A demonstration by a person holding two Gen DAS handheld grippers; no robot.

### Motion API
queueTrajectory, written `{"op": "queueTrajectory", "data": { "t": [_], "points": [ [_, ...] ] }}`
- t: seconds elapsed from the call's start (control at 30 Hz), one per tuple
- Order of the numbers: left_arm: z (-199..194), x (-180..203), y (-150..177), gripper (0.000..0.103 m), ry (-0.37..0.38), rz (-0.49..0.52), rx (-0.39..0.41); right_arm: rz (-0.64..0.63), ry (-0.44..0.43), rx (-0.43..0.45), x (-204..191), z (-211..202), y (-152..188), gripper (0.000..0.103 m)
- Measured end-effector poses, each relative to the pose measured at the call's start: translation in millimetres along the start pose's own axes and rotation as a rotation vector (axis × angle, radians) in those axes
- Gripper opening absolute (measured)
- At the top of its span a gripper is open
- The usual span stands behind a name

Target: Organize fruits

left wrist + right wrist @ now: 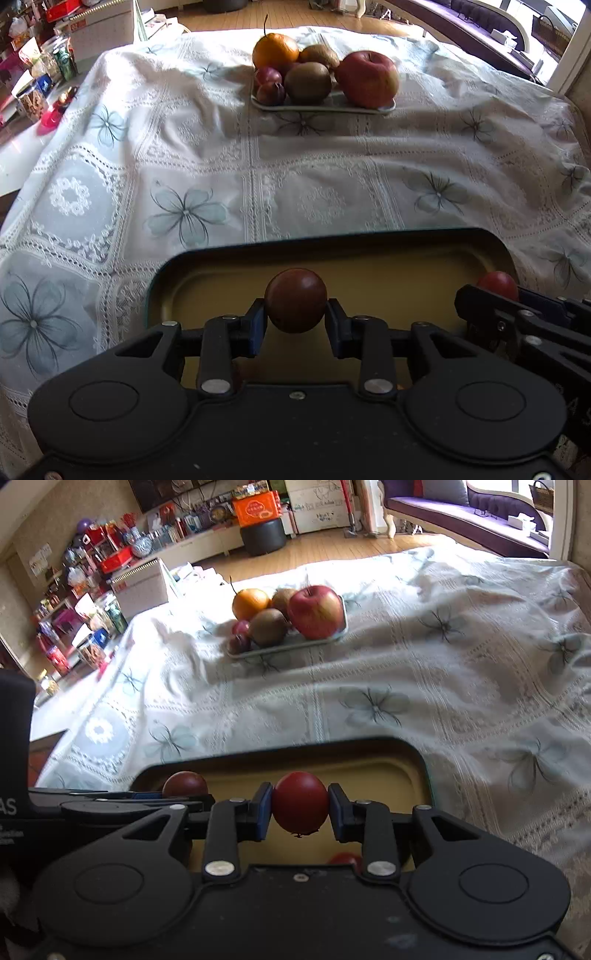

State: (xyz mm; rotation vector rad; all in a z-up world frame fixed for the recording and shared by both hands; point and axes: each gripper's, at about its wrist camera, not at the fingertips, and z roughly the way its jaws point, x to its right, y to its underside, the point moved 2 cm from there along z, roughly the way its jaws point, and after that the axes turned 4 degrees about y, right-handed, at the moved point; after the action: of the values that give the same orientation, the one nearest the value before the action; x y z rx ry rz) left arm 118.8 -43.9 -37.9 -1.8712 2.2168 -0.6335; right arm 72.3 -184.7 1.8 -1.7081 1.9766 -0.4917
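While each gripper pinched a small plum over the yellow tray (pixel 369 266), sorting looked barely begun. The left gripper (pixel 295 314) clamped a dark plum (pixel 295 304), the right gripper (pixel 300 806) a red plum (pixel 300 803). One fruit (pixel 345 860) lay in the tray; the white plate (pixel 321 107) remained piled.

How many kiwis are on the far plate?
2: one kiwi at the plate's front centre, another kiwi behind it beside the orange. Others may be hidden.

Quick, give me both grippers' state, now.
Left gripper: shut on a dark red plum.
Right gripper: shut on a red plum.
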Motion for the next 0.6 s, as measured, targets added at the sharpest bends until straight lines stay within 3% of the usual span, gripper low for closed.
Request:
{"op": "queueTrajectory", "data": {
  "t": [0.27,0.6],
  "points": [
    [5,6,8,0.042,-0.049,0.027,0.043,-0.012,0.028,-0.027,-6,17,11,0.035],
    [-6,-2,27,0.043,-0.031,-0.011,0.044,-0.006,0.012,-0.007,2,6,19,0.035]
  ]
}}
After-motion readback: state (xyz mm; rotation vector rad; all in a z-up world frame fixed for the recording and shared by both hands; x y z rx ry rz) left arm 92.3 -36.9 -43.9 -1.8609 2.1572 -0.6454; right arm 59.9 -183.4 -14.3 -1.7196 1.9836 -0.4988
